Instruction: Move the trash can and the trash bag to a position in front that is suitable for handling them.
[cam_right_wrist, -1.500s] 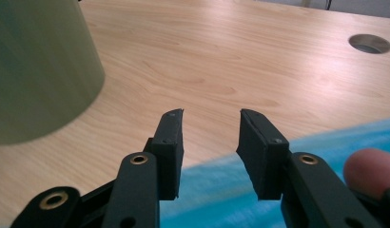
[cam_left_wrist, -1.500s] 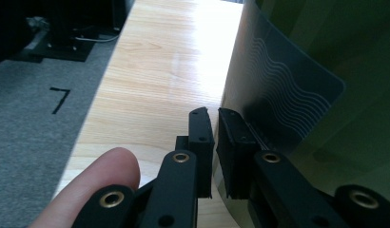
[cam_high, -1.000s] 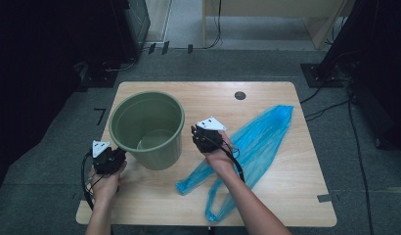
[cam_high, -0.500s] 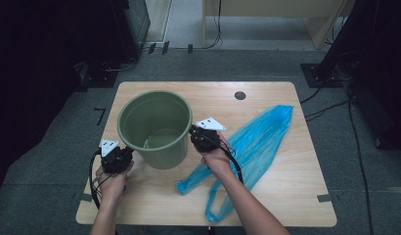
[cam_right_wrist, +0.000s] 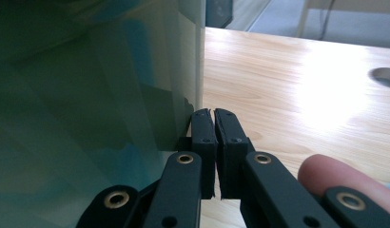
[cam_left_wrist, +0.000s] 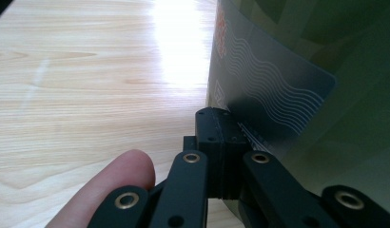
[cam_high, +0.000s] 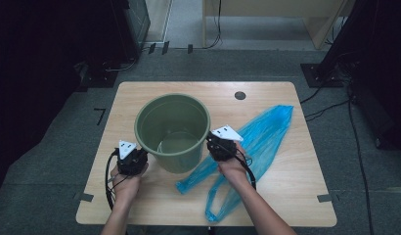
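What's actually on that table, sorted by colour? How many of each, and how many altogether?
Green: 1, the bucket
Blue: 1, the plastic bag
Black: 2, the left gripper and the right gripper, both with jaws shut, one at each side of the bucket
Total: 4 things on the wooden table

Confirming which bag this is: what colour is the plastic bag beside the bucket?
Translucent blue; the plastic bag shows best in the high view.
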Demonstrator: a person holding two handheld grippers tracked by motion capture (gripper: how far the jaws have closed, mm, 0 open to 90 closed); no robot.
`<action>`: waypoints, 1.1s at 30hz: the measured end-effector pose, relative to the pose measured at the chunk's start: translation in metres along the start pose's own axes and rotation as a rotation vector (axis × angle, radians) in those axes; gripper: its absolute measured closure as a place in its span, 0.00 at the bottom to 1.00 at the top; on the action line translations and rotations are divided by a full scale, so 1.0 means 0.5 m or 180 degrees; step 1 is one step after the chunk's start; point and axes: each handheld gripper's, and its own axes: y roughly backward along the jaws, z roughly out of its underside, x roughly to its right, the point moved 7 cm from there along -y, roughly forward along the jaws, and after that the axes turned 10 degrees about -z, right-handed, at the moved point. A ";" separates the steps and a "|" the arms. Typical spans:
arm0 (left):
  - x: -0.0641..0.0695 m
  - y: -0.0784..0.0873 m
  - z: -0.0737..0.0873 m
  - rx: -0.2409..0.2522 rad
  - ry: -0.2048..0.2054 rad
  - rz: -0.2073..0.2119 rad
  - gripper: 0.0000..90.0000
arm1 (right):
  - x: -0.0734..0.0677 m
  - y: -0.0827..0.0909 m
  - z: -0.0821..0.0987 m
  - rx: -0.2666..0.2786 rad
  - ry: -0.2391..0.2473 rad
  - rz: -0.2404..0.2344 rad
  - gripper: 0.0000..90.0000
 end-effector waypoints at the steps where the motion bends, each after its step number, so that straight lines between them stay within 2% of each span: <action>1: 0.006 0.000 0.001 0.0002 -0.0011 0.0027 1.00 | 0.004 0.007 0.003 0.0009 -0.0018 0.0006 0.98; 3: 0.012 0.001 0.002 -0.0001 -0.0026 0.0046 1.00 | 0.011 0.023 0.009 0.0026 -0.0041 0.0008 0.98; 5: 0.031 0.003 0.004 0.0002 -0.0071 0.0080 1.00 | 0.016 0.038 0.017 0.0034 -0.0032 0.0020 0.98; 8: 0.044 0.005 0.006 0.0002 -0.0100 0.0078 1.00 | 0.022 0.059 0.027 0.0032 -0.0021 0.0037 0.98; 13: 0.076 0.014 0.014 -0.0005 -0.0159 0.0159 1.00 | 0.033 0.091 0.042 0.0025 -0.0016 0.0088 0.99; 23: 0.115 0.033 0.028 0.0007 -0.0270 0.0256 1.00 | 0.042 0.149 0.069 0.0061 0.0033 0.0183 0.98; 25: 0.125 0.037 0.031 0.0009 -0.0292 0.0293 1.00 | 0.047 0.161 0.074 0.0070 -0.0011 0.0178 0.97; 27: 0.129 0.039 0.033 0.0010 -0.0320 0.0305 1.00 | 0.053 0.168 0.077 0.0067 0.0004 0.0168 0.92; 28: 0.129 0.039 0.033 0.0009 -0.0291 0.0306 0.96 | 0.055 0.172 0.078 0.0064 0.0001 0.0159 0.88; 29: 0.126 0.038 0.033 0.0006 -0.0271 0.0298 0.96 | 0.055 0.172 0.078 0.0064 0.0001 0.0159 0.88; 30: 0.117 0.036 0.033 -0.0006 -0.0220 0.0334 0.78 | 0.070 0.180 0.078 0.0066 0.0023 0.0211 0.68; 31: 0.113 0.035 0.034 -0.0013 -0.0202 0.0361 0.78 | 0.070 0.180 0.078 0.0066 0.0023 0.0211 0.68; 32: 0.094 0.030 0.037 -0.0017 -0.0091 0.0417 0.62 | 0.086 0.190 0.075 0.0113 -0.0026 0.0321 0.54; 33: 0.083 0.027 0.040 -0.0036 -0.0042 0.0386 0.58 | 0.096 0.195 0.074 0.0152 -0.0043 0.0432 0.50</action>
